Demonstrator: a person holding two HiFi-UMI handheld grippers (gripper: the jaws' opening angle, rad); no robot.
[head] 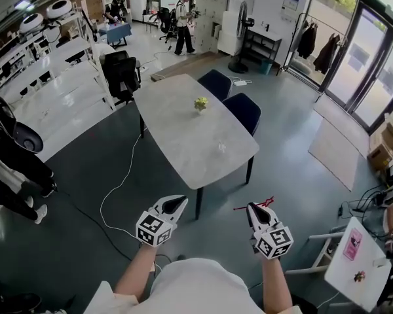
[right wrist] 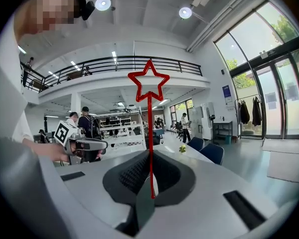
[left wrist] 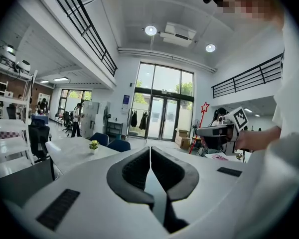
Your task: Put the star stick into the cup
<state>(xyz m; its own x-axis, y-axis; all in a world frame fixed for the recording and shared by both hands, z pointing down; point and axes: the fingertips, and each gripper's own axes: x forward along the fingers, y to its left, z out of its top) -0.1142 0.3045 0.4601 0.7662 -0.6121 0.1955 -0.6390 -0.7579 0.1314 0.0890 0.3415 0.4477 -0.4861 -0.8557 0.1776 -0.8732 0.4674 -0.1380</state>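
My right gripper (head: 253, 209) (right wrist: 150, 156) is shut on the thin red star stick (right wrist: 150, 133). The stick rises straight out of the jaws and ends in an outlined star. In the head view the star stick (head: 257, 204) lies sideways past the gripper's tip. My left gripper (head: 178, 202) (left wrist: 150, 151) is shut with nothing in it. Both are held in the air short of the near end of the grey table (head: 183, 129). A small clear cup (head: 221, 148) stands near that table's right edge, far from both grippers. The left gripper view shows the star stick (left wrist: 203, 114) beside the right gripper (left wrist: 220, 130).
A small pot of yellow flowers (head: 200, 103) stands mid-table. Two dark blue chairs (head: 242, 110) sit along the table's far side. A white cable (head: 121, 188) trails over the floor at left. A white side table (head: 360, 267) stands at the lower right. People stand far back.
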